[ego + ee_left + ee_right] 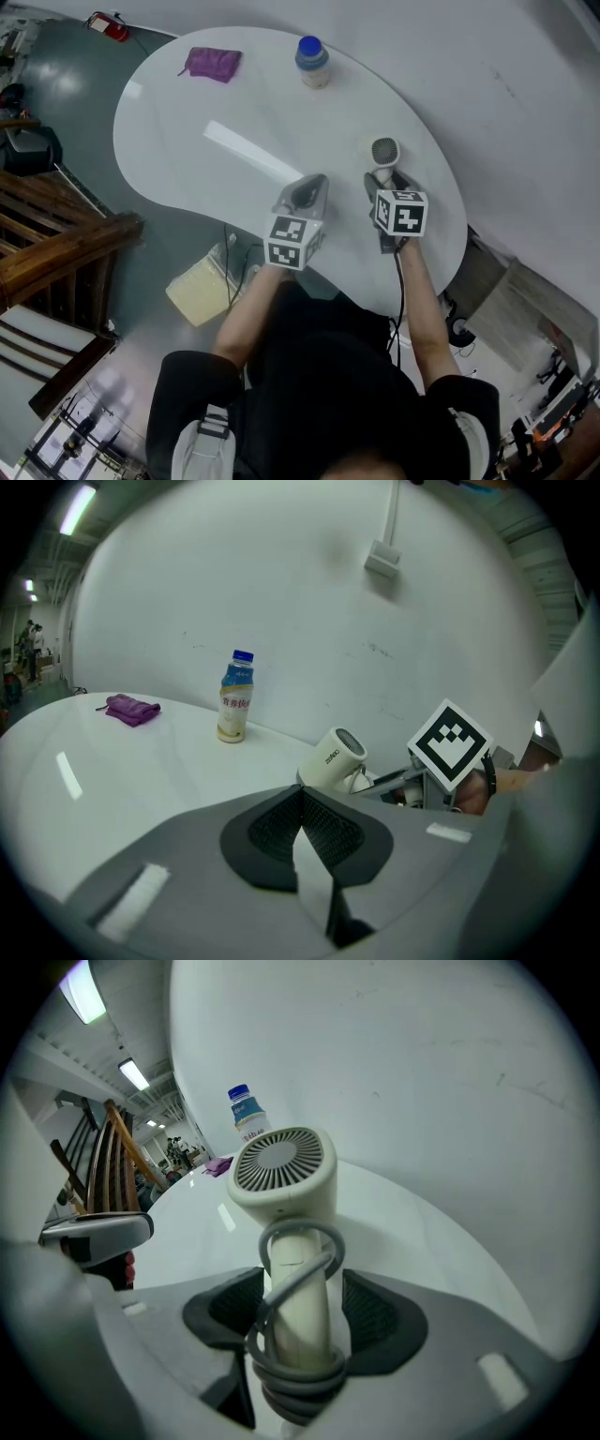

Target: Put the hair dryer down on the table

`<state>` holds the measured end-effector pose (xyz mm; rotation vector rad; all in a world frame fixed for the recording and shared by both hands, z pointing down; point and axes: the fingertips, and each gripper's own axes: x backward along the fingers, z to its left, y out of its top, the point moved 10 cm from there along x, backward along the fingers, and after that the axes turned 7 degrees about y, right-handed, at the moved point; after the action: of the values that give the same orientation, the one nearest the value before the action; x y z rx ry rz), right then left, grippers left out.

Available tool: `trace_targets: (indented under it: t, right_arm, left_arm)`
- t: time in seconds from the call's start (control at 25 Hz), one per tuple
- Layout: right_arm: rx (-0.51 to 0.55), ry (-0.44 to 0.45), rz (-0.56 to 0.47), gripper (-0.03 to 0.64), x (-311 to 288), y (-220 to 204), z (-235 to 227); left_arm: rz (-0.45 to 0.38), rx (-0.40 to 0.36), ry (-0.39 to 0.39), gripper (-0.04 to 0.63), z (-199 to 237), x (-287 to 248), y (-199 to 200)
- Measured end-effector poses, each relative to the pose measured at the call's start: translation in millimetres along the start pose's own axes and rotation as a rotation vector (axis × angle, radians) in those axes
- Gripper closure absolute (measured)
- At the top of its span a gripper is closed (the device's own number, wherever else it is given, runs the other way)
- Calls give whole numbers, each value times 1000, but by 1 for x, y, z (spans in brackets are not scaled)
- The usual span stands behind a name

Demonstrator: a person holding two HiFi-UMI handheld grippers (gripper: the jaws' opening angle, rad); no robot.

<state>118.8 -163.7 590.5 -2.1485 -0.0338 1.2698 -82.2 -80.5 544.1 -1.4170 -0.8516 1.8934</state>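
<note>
The white hair dryer (384, 153) lies on the white table (187, 122) near its right edge, its grey cord wound round the handle. My right gripper (382, 183) is open, its jaws on either side of the handle with a narrow gap at each pad. In the right gripper view the dryer (281, 1176) points away from me, vent grille up, and the handle runs between the right gripper (298, 1312) pads. My left gripper (305, 187) hovers just left of it, shut and empty. From the left gripper (302, 810) view the dryer (333, 757) rests on the tabletop.
A blue-capped bottle (312, 61) and a purple cloth (213, 64) sit at the table's far side. A wooden chair (47, 234) stands on the left of the floor, with a yellowish pad (202, 286) below the table's near edge. A white wall runs behind.
</note>
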Motion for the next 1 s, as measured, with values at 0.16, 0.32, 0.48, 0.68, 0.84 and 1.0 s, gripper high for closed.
trace_targets:
  t: [0.16,0.32,0.48,0.68,0.84,1.0]
  right_arm:
    - [-13,7,-12,365,8,-2,1]
    - [-10,7,-18,365,13,-4,3]
    - [-5,2,-27,365,21,-7,5]
    - [2,5,-43,365,31,-10,10]
    - [5,8,-72,365,40,-12,16]
    - [17,24,-113,365,50,-14,23]
  left_arm:
    - [-2,-1,2,589,-2,5,-2]
    - [-11,-1,1,589,-5,10,-4]
    - [-19,-5,-2,589,-9,15,-4]
    - [-22,-10,1,589,-12,25,-3]
    - [-35,-26,-3,589,-15,32,-1]
    - [-48,-49,-10,589,-17,39,-1]
